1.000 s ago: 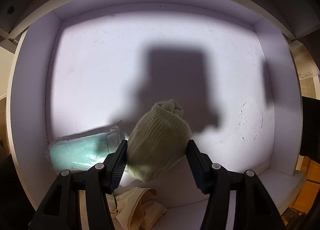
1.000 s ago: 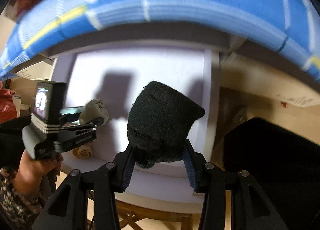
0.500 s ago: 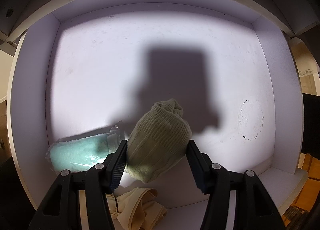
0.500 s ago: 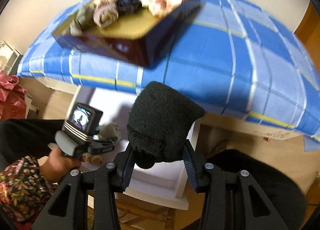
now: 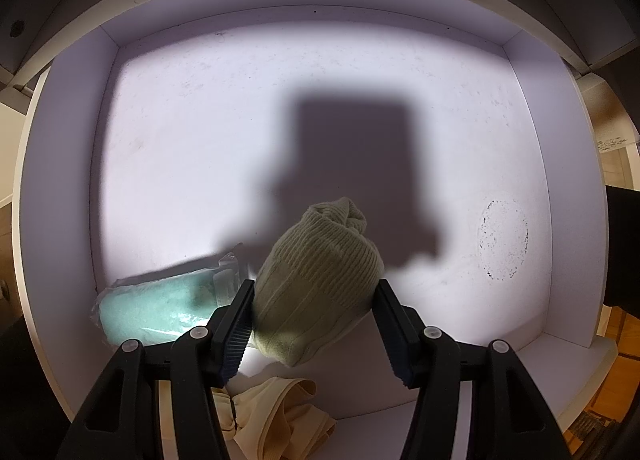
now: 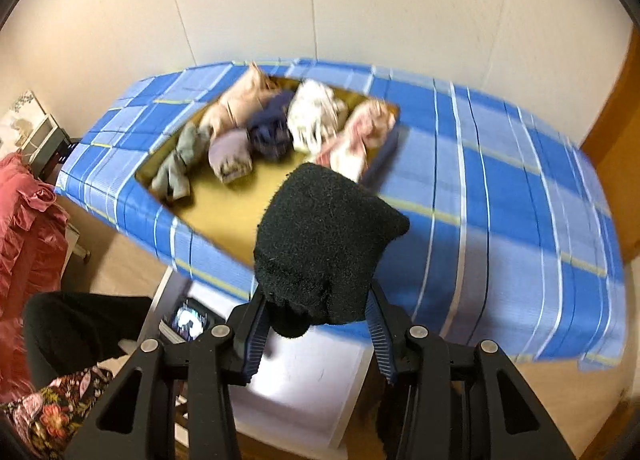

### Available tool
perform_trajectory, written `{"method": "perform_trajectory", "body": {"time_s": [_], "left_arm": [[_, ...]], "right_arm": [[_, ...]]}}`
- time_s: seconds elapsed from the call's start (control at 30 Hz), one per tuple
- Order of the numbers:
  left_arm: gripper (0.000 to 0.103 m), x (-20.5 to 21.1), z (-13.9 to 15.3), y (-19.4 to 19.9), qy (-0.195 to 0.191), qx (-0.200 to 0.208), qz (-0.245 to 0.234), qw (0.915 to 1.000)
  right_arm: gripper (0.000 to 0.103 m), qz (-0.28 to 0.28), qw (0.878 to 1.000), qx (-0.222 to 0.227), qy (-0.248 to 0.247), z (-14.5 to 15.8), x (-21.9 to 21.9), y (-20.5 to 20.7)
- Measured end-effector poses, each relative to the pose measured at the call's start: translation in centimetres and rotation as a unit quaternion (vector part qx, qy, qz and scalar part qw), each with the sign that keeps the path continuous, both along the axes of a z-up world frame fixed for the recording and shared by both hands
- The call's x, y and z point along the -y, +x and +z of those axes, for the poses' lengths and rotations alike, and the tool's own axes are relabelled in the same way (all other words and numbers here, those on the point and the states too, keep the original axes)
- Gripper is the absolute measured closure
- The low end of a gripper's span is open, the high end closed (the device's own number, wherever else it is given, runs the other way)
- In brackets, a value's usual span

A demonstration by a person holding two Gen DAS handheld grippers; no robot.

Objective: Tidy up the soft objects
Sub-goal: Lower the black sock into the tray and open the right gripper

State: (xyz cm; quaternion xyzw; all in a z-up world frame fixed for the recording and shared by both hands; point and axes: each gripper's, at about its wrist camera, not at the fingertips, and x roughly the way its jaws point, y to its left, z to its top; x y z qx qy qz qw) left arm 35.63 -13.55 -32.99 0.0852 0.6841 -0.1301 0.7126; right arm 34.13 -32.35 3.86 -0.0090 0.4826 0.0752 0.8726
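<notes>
the right gripper (image 6: 316, 326) is clamped on a rolled black fuzzy sock bundle (image 6: 324, 248), pads pressing both its flanks, the bundle's bulk standing up past the fingertips. the left gripper (image 5: 312, 324) grips a pale green ribbed sock roll (image 5: 316, 280) the same way, pointing down into the white drawer (image 5: 64, 179).

taking that drawer as the landmark: nearest its front edge lies a cream knit piece (image 5: 276, 416), just below the green roll; a bagged teal cloth (image 5: 156, 304) sits against the drawer's left wall, just beside the left fingers; the floor beyond, toward the back wall, is bare apart from a faint speckled ring (image 5: 502, 240) to the right.

in the right wrist view the drawer shows below the black bundle, and above and beyond it is the blue plaid cloth (image 6: 500, 187) with a yellow-lined box (image 6: 240, 211) set into it, holding several more rolled pieces along its far side.

to do this step well — judging from the layout — keep the squeeze even on the black bundle so the roll does not spring apart. set the green roll down on bare floor next to the teal cloth rather than on top of it, and release only once it rests. soft rolls sag and unroll — place them seam down and snug against a neighbour.
</notes>
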Motion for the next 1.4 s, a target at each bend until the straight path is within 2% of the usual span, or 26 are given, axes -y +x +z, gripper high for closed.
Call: {"method": "perform_trajectory", "body": {"time_s": [0.13, 0.3, 0.47, 0.8, 0.97, 1.03, 1.17, 1.27, 1.4], "left_arm": [[0.044, 0.0, -0.1, 0.0, -0.001, 0.0, 0.001, 1.0], [0.044, 0.0, -0.2, 0.1, -0.003, -0.001, 0.002, 1.0], [0.044, -0.1, -0.2, 0.2, -0.005, -0.002, 0.003, 1.0], [0.044, -0.4, -0.3, 0.5, -0.008, -0.004, 0.005, 1.0], [0.044, -0.6, -0.3, 0.6, -0.01, -0.005, 0.008, 0.9999], [0.044, -0.7, -0.3, 0.6, -0.012, -0.006, 0.01, 0.9999], [0.044, -0.7, -0.4, 0.7, -0.012, -0.006, 0.011, 0.9999], [0.044, -0.5, -0.5, 0.7, -0.01, -0.005, 0.009, 0.9999], [0.044, -0.3, -0.6, 0.6, -0.011, -0.004, 0.009, 0.9999]], "right_arm": [[0.057, 0.024, 1.0, 0.009, -0.015, 0.9, -1.7, 2.5], [0.057, 0.047, 0.999, 0.001, -0.024, 0.4, -3.9, 5.5], [0.057, 0.043, 0.999, -0.023, -0.015, -0.6, -4.7, 8.6], [0.057, 0.041, 0.997, -0.057, -0.032, -4.4, -7.1, 13.4], [0.051, 0.049, 0.996, -0.057, -0.045, -6.2, -8.3, 15.1], [0.041, 0.051, 0.996, -0.049, -0.053, -6.3, -8.4, 15.1], [0.041, 0.051, 0.997, -0.038, -0.032, -5.6, -7.8, 13.9], [0.047, 0.063, 0.997, -0.039, -0.028, -5.4, -7.9, 12.9], [0.064, 0.078, 0.995, -0.055, -0.033, -6.3, -8.8, 12.5]]}}
